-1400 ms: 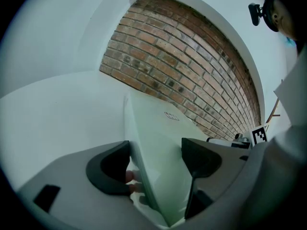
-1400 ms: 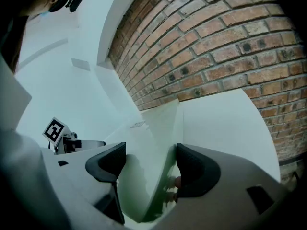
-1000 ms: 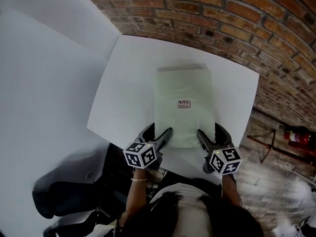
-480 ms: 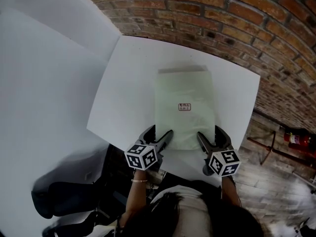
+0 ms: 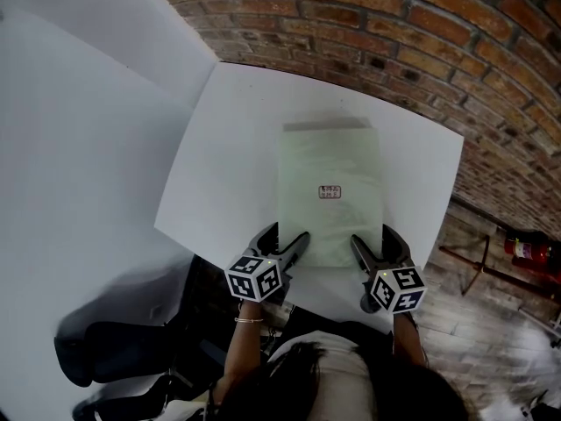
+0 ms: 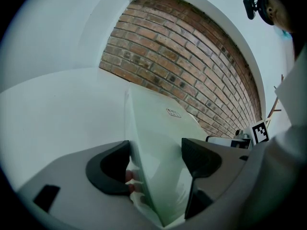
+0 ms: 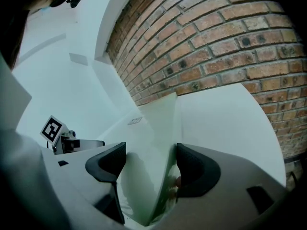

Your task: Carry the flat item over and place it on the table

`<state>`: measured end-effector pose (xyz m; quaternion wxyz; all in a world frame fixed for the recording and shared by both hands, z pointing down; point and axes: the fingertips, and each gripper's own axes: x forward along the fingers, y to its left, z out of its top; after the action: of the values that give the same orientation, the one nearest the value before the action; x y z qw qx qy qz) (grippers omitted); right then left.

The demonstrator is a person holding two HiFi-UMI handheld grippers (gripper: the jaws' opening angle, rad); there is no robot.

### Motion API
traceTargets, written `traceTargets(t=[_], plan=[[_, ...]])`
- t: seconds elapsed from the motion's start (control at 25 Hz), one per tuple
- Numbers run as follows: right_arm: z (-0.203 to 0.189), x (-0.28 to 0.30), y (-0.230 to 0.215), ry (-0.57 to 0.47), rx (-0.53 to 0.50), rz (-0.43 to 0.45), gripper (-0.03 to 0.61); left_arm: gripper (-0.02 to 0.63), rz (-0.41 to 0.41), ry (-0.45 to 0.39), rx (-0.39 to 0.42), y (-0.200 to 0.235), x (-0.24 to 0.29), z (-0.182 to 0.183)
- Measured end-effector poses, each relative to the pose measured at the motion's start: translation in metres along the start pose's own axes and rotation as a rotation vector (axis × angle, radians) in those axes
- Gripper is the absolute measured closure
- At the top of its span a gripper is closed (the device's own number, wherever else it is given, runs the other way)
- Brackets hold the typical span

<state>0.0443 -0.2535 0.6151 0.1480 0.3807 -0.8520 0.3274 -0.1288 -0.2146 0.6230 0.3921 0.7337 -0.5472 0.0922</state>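
The flat item point(image 5: 329, 196) is a pale green, slightly translucent rectangular packet with a soft, faintly wrinkled face. A small label point(image 5: 329, 191) with dark print sits near its middle; the print is too small to read.

Position: the flat item lies on the white table point(image 5: 228, 147), right of the table's centre. Its near short end is just beside the near edge. Its far short end points toward the far edge and the brick wall point(image 5: 394, 24). The long axis runs from the near edge to the far edge.

Left hand-held gripper point(image 5: 285, 233): the jaws stand apart around the near left corner of the flat item. The item rests against one jaw and is clear of the other.

Right hand-held gripper point(image 5: 372, 235): the jaws stand apart around the near right corner. The item again lies against one jaw only.
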Motion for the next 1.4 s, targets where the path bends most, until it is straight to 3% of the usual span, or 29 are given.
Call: traceTargets(t=[0.76, 1.4], plan=[[-0.0024, 0.0012, -0.0020, -0.006, -0.007, 0.000, 0.239, 0.262, -0.003, 0.007, 0.011, 0.0006, 0.0005, -0.0009], [-0.0015, -0.0049, -0.0036, -0.008, -0.046, -0.038, 0.239, 0.273, 0.033, 0.011, 0.084, -0.0016, -0.0033, 0.0020]])
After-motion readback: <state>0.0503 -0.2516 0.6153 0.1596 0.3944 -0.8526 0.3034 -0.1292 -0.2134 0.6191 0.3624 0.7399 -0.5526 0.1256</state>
